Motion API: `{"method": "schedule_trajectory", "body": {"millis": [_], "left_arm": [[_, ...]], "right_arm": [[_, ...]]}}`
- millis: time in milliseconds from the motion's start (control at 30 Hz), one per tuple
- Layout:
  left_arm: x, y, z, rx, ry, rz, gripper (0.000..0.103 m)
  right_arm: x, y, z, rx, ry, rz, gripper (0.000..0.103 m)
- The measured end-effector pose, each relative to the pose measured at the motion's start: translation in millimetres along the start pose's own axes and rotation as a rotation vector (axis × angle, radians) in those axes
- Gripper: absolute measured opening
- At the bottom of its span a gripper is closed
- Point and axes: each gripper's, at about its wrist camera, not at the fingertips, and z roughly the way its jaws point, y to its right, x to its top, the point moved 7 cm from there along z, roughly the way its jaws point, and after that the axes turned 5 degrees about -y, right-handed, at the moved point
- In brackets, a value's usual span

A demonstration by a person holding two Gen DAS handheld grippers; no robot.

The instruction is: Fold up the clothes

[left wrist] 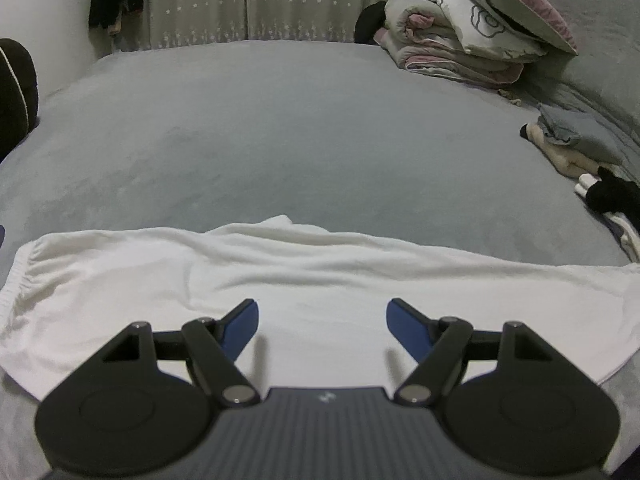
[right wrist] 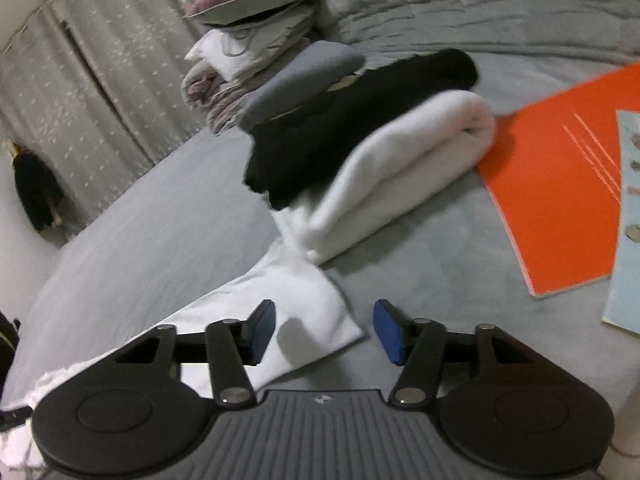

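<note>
Just ahead of the left gripper [left wrist: 320, 316], whose blue-padded jaws stand wide apart with nothing between them, a white garment [left wrist: 280, 280] lies spread lengthwise across the near edge of the bed [left wrist: 280, 140], its gathered, ribbed band off to that gripper's left and its far hem rumpled into a low ridge. Nothing is pinched there. The right gripper [right wrist: 324, 330] hangs over the other end of the same cloth, its jaws parted and gripping nothing, the corner of the cloth lying between and slightly left of the pads. To fold well, I judge each gripper should come down on a near corner, catch every layer together, lift only enough to clear the sheet and carry the edge over evenly so the ridge smooths out and does not get trapped. The fabric looks soft, thin and limp, likely a knit, so it will sag and drag on the napped grey bed cover. Beyond the right gripper sit finished pieces: a plump white folded piece [right wrist: 404, 172], a folded black garment [right wrist: 352, 120] and a folded grey one [right wrist: 304, 72] behind it. To its right lie a flat, stiff orange booklet [right wrist: 568, 184] and a pale printed sheet. Farther off are heaped quilted bedding [left wrist: 460, 40] and a star-patterned curtain [left wrist: 248, 0].
</note>
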Motion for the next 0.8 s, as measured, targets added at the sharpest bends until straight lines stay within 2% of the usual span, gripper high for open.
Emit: {"method": "schedule_trajectory", "body": {"millis": [33, 67, 133, 267, 433, 500, 567, 667, 800], "left_arm": [[1, -1, -1, 0.0, 0.003, -0.003, 0.074], [1, -3, -1, 0.001, 0.005, -0.007, 0.074], [2, -8, -1, 0.006, 0.009, -0.016, 0.074], [4, -30, -3, 0.008, 0.008, -0.074, 0.074], [12, -77, -10, 0.04, 0.024, -0.209, 0.074], [12, -93, -11, 0.016, 0.018, -0.275, 0.074], [12, -106, -10, -0.023, 0.009, -0.343, 0.074], [11, -119, -11, -0.073, 0.003, -0.414, 0.074], [10, -129, -13, -0.098, 0.019, -0.449, 0.074]], "right_arm": [[-2, -5, 3, 0.028, -0.013, -0.001, 0.013], [-4, -10, 7, 0.056, -0.027, -0.002, 0.009], [-6, -16, 10, 0.056, -0.023, -0.018, 0.009], [5, -19, 2, 0.077, 0.046, 0.015, 0.009], [12, -53, -17, 0.064, 0.16, -0.108, 0.009], [13, -73, -22, 0.071, 0.2, -0.149, 0.009], [11, -104, -28, 0.102, 0.243, -0.22, 0.009], [-3, -170, -31, 0.184, 0.286, -0.376, 0.009], [-46, -264, -18, 0.282, 0.273, -0.577, 0.009]]}}
